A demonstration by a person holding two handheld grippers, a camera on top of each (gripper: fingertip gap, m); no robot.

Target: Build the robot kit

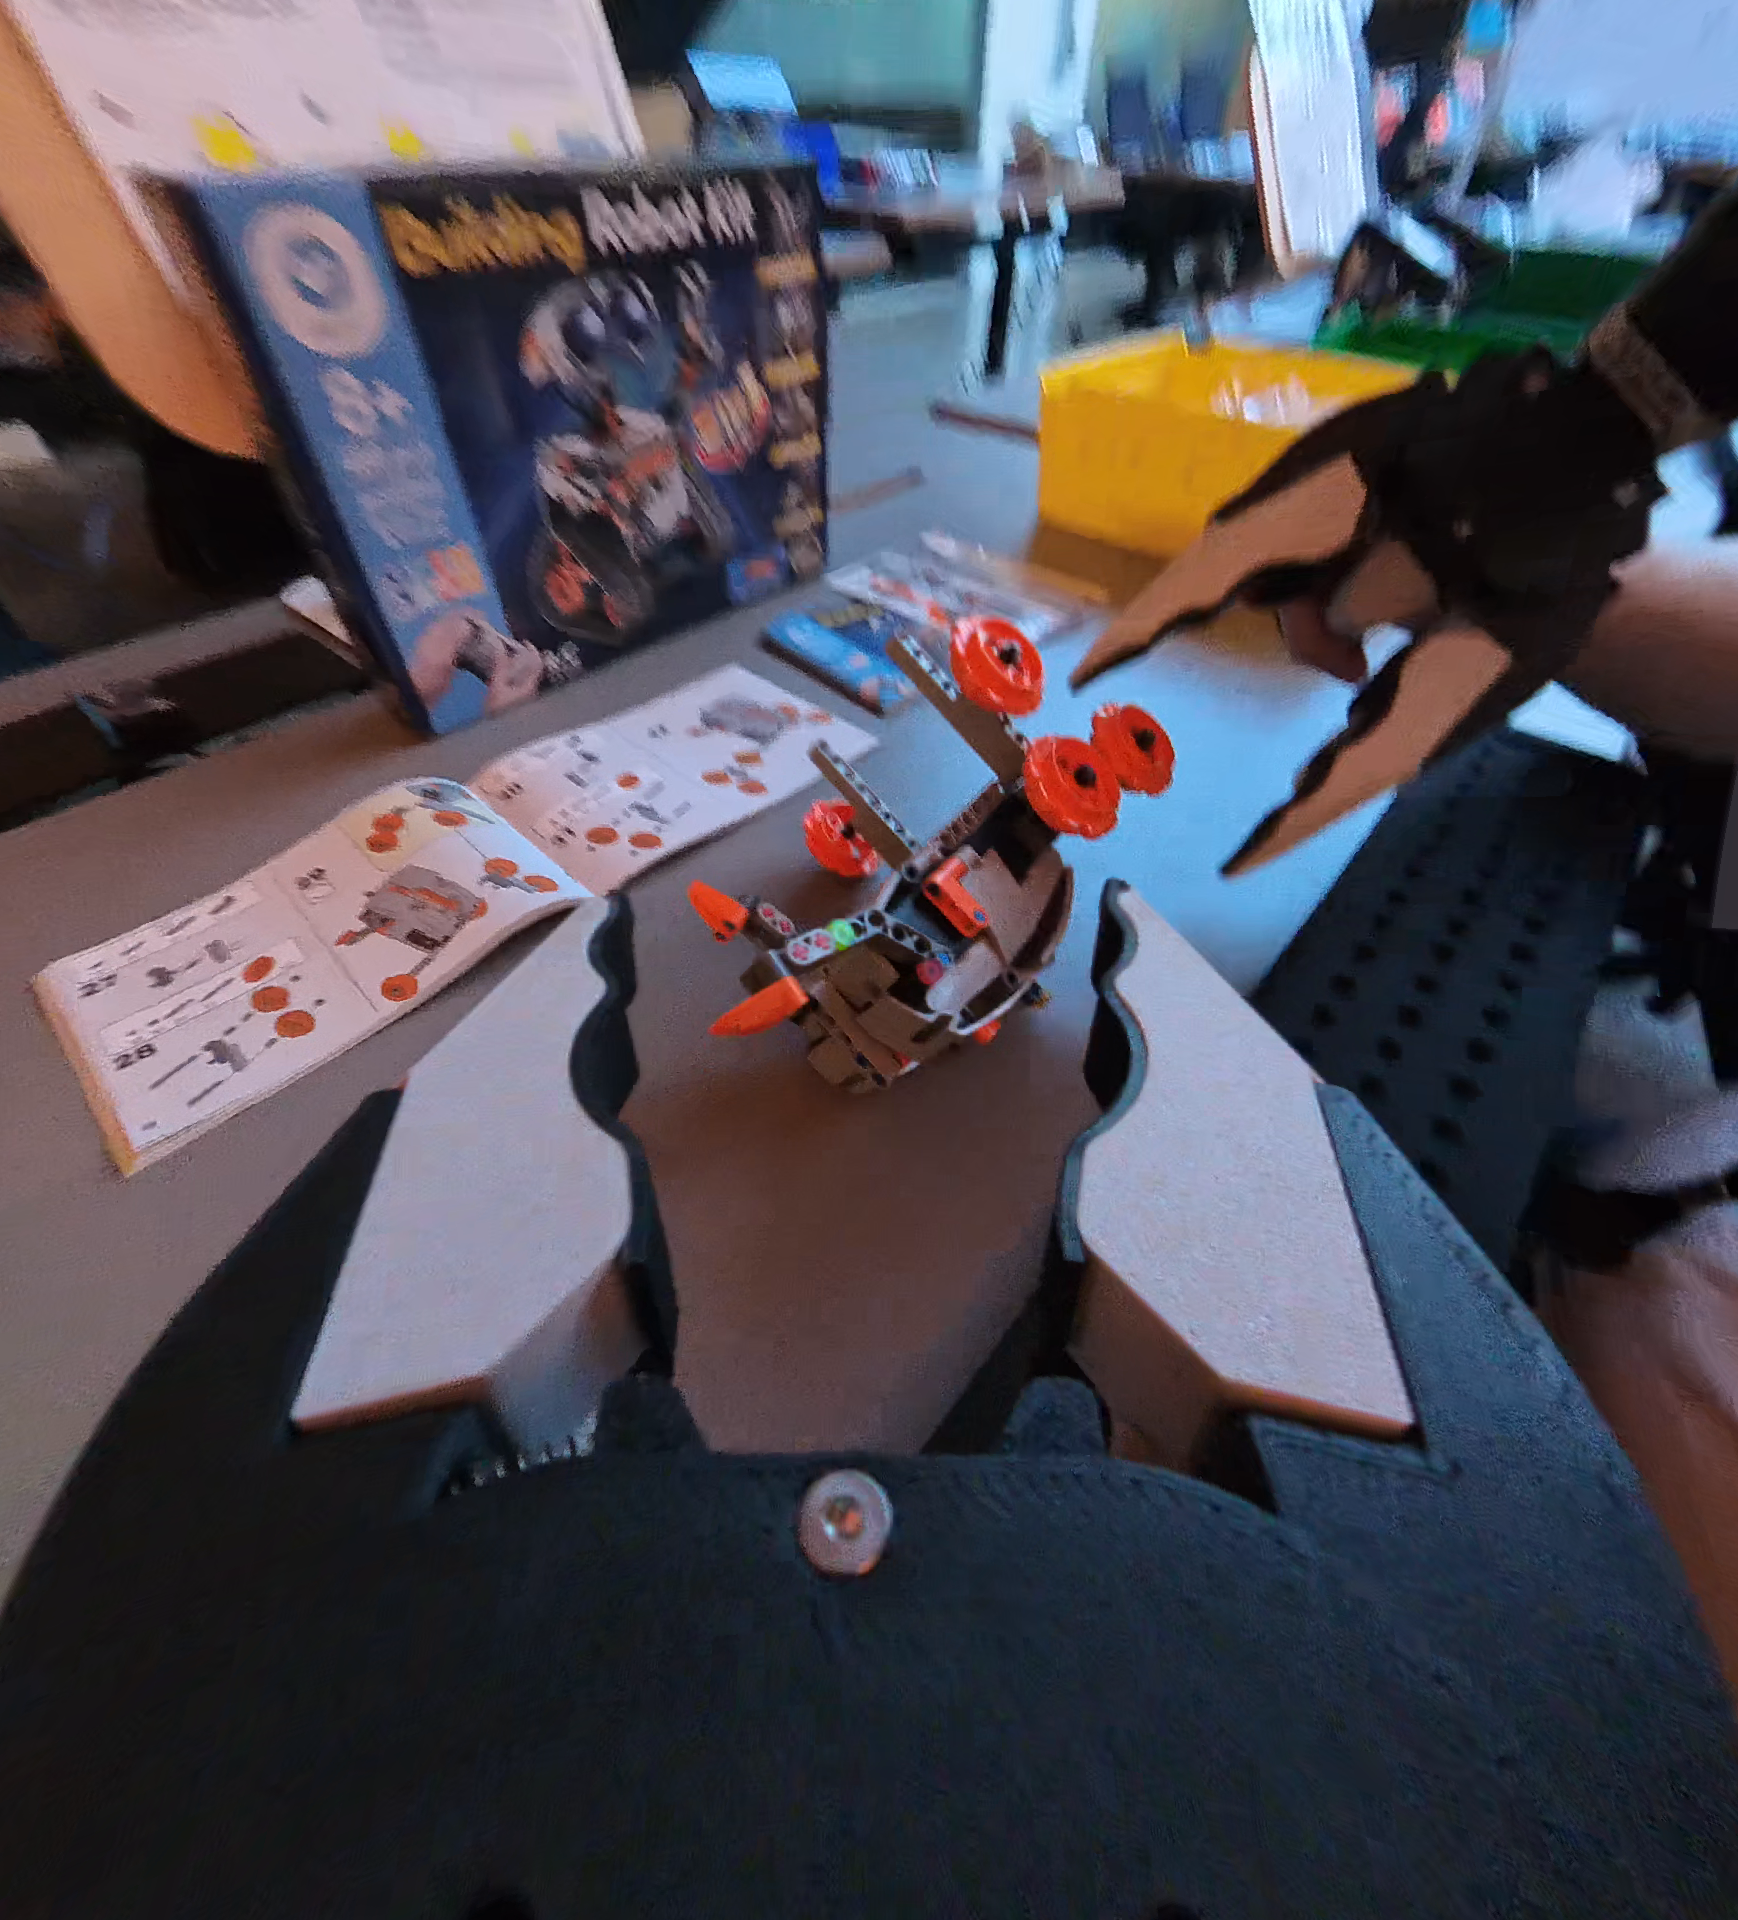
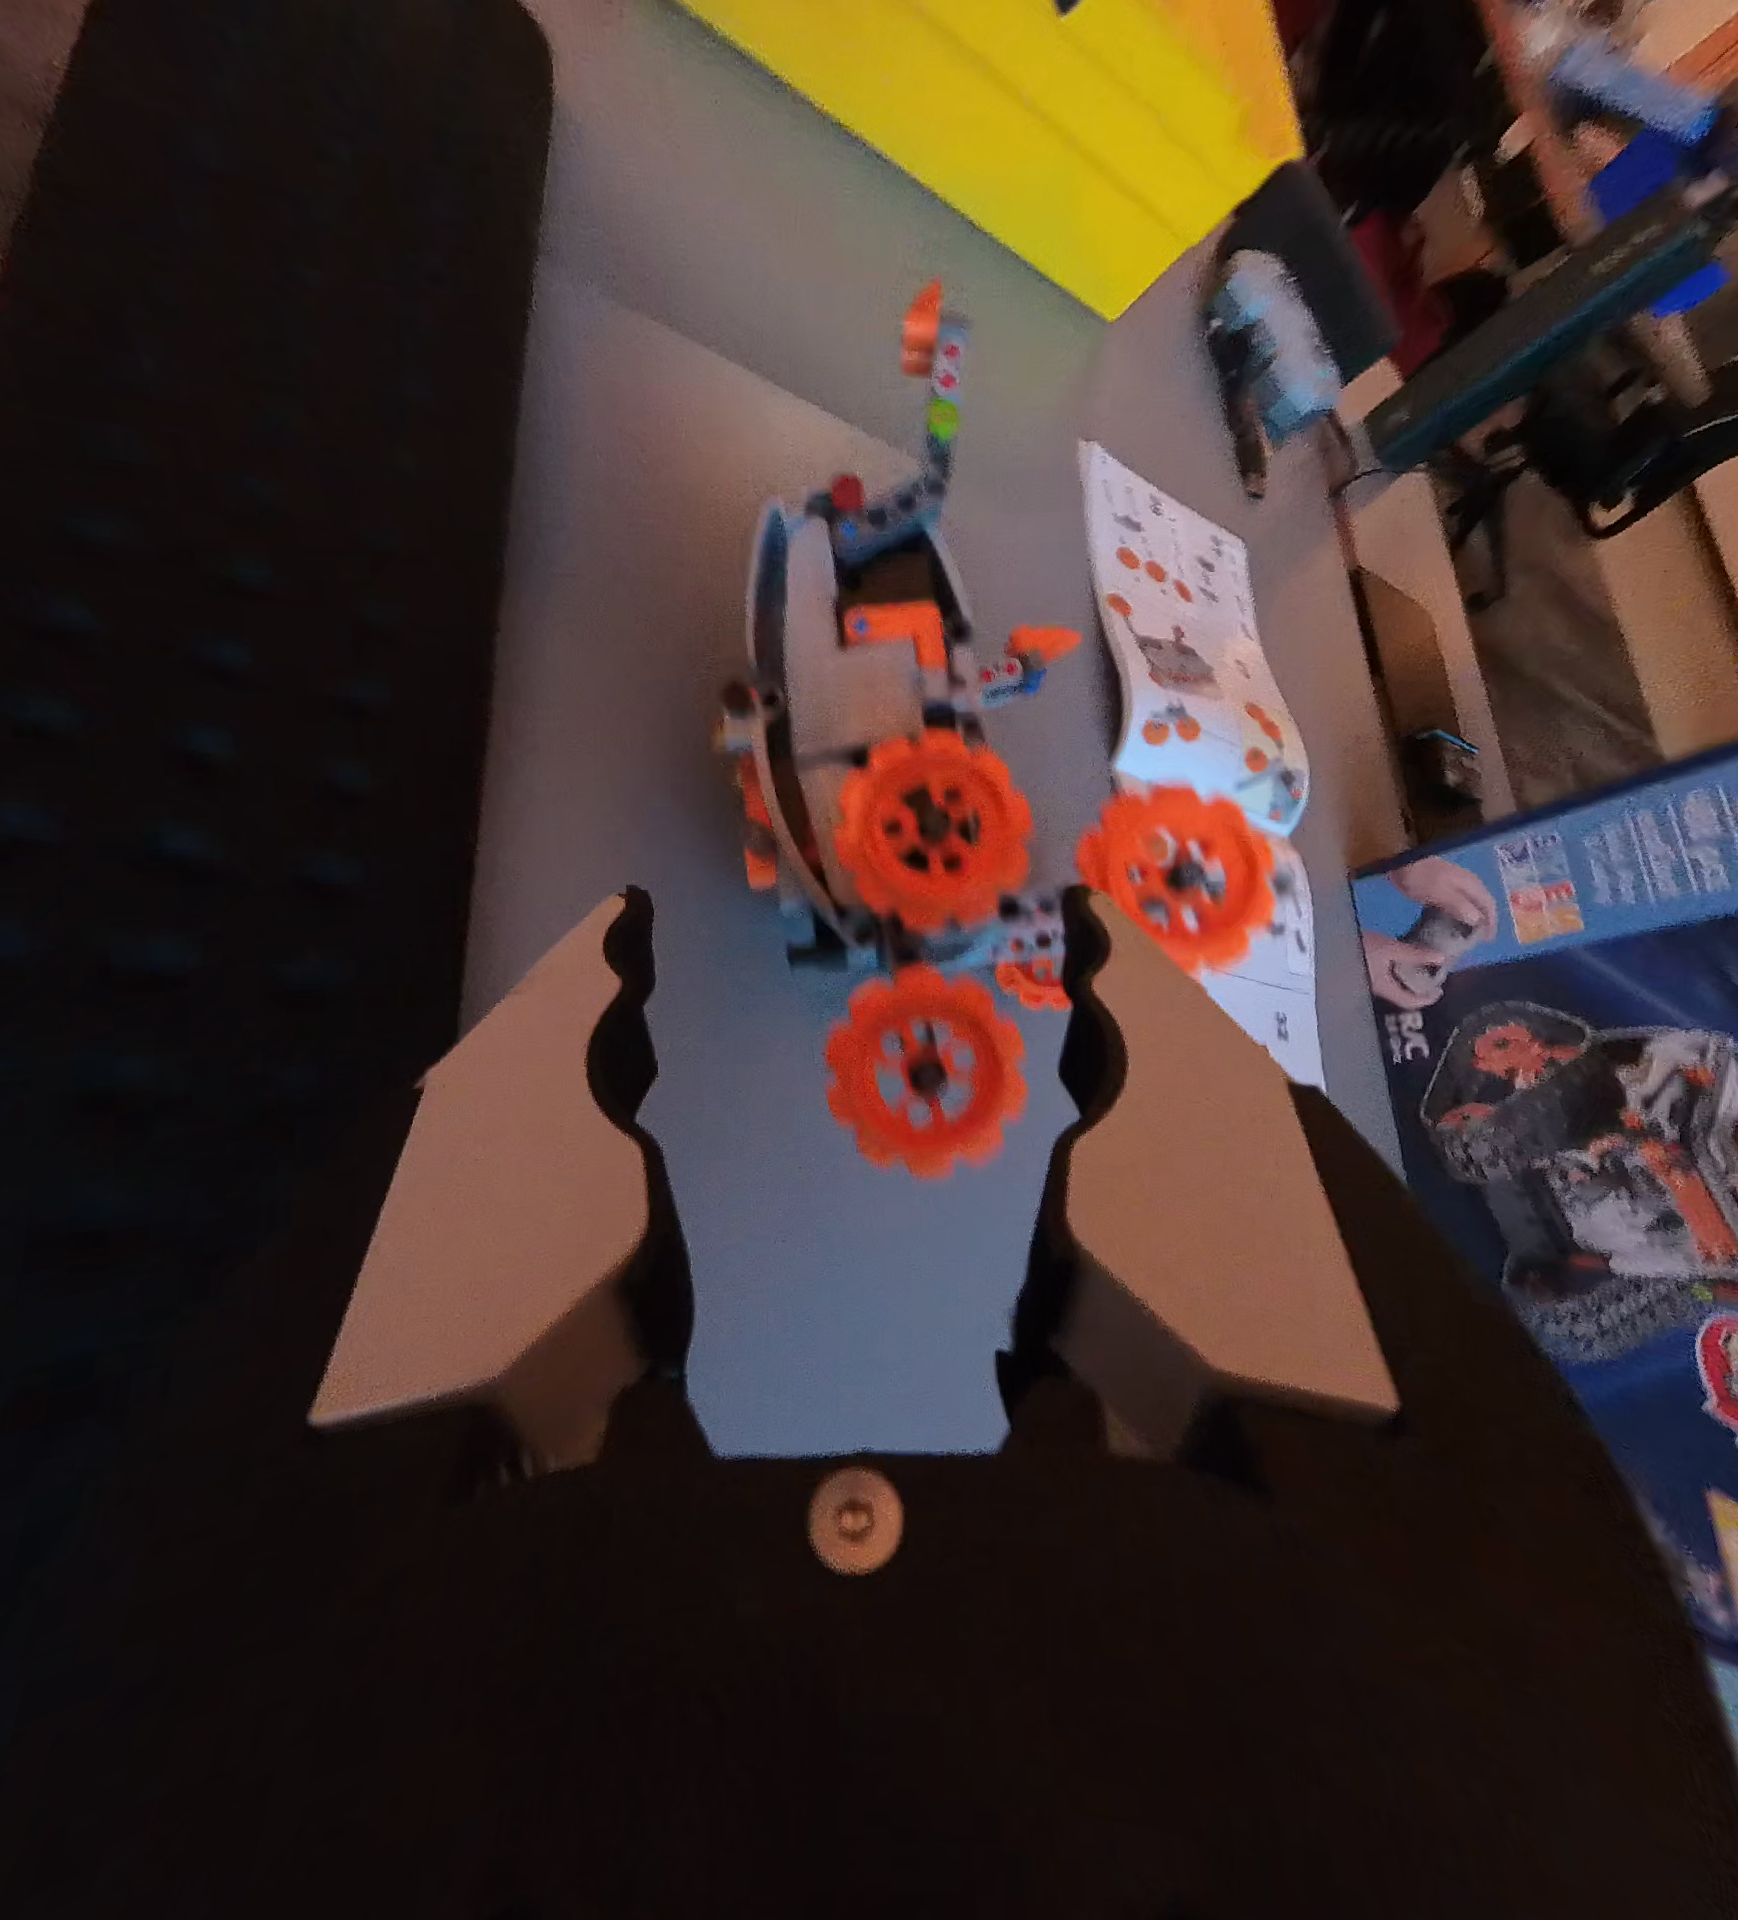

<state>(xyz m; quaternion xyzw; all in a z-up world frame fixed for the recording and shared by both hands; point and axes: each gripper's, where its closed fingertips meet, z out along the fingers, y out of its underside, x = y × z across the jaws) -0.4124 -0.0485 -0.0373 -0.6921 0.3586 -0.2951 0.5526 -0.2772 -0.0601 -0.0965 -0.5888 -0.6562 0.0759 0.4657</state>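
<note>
A grey brick-built model point(image 1: 906, 935) with orange toothed wheels point(image 1: 1071, 787) and orange claws lies tipped on the grey table point(image 1: 117, 1299). My left gripper point(image 1: 860, 914) is open and empty, with the model just beyond its fingertips. My right gripper point(image 2: 860, 914) is open and empty and hovers above the model's point(image 2: 865, 665) wheel end; one orange wheel point(image 2: 925, 1070) shows between its fingers. The right gripper also shows in the left wrist view point(image 1: 1151, 769), open, above and to the right of the wheels.
An open instruction booklet point(image 1: 408, 914) lies left of the model. A blue kit box point(image 1: 553, 436) stands behind it. A yellow bin point(image 1: 1177, 436) sits at the back right. A black perforated panel point(image 1: 1447, 987) lies along the table's right side. More leaflets point(image 1: 896, 623) lie near the box. Spacing between my two grippers at the tips: around 15 centimeters.
</note>
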